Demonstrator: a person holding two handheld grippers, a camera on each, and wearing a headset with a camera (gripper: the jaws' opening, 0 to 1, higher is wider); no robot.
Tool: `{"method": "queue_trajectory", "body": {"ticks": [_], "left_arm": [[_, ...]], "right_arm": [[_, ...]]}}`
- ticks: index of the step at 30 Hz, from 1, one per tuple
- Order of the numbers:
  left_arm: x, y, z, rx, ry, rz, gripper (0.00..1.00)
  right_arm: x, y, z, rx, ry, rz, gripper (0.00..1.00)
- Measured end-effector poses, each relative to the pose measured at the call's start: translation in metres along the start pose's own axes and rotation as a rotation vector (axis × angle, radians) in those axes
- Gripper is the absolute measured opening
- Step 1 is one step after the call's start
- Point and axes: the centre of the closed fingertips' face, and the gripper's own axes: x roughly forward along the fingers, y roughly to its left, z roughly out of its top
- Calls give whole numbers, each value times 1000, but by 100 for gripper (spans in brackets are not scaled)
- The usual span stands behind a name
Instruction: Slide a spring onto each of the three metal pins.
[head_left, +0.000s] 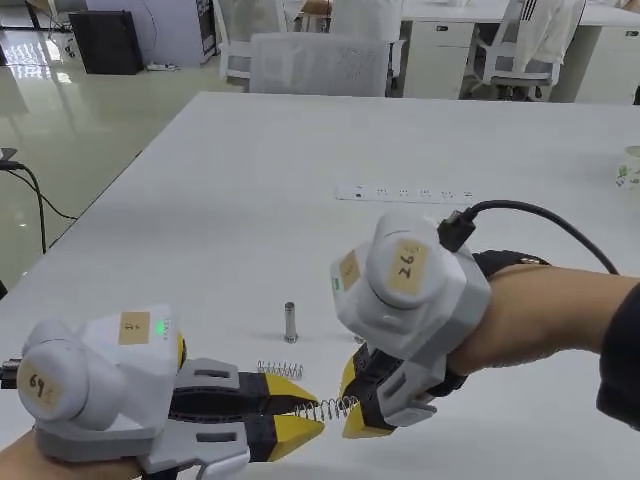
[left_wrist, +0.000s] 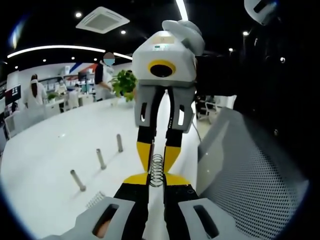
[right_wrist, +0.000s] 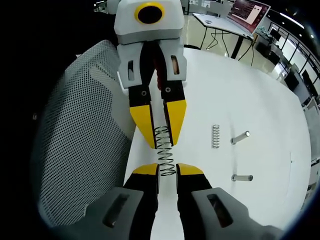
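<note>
Head view, left gripper (head_left: 305, 412): near left, with its jaws pinched on one end of the spring (head_left: 330, 408).
Head view, right gripper (head_left: 356, 404): near centre, with its jaws pinched on the other end. The spring spans the gap between the two sets of tips.
Head view, pin (head_left: 291, 322): upright and bare, just beyond the grippers.
Head view, second spring (head_left: 280, 370): lies loose on the table (head_left: 250, 200), between the pin and the left gripper.
Left gripper view, jaws: the gripper's own tips are pressed on the near end of the spring (left_wrist: 156, 170). The right gripper (left_wrist: 157, 155) faces it and clamps the far end.
Left gripper view, pins: near pin (left_wrist: 78, 180), middle pin (left_wrist: 101, 159) and far pin (left_wrist: 119, 143) stand in a row to the left. All are bare and well apart from the held spring.
Right gripper view, jaws: the gripper's own tips pinch the spring (right_wrist: 164, 150). The left gripper (right_wrist: 162, 136) holds the opposite end.
Right gripper view, surroundings: the second spring (right_wrist: 215, 136) lies beside two bare pins, to the right of the jaws.
Step in hand: judged a handover or re-grip of the first spring. No pin is loaded yet.
Next move: one gripper should let go. The other should keep one end pinched and the bore free, line the spring up over a pin and lower it on.
</note>
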Motion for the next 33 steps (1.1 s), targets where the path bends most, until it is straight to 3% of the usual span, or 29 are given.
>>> {"method": "queue_trajectory", "body": {"ticks": [15, 33], "left_arm": [[0, 1, 3, -9, -17, 5, 2], [2, -1, -3, -2, 15, -4, 3]], "right_arm": [[-2, -1, 0, -4, -4, -9, 8], [-19, 1, 20, -14, -43, -25, 8]]}}
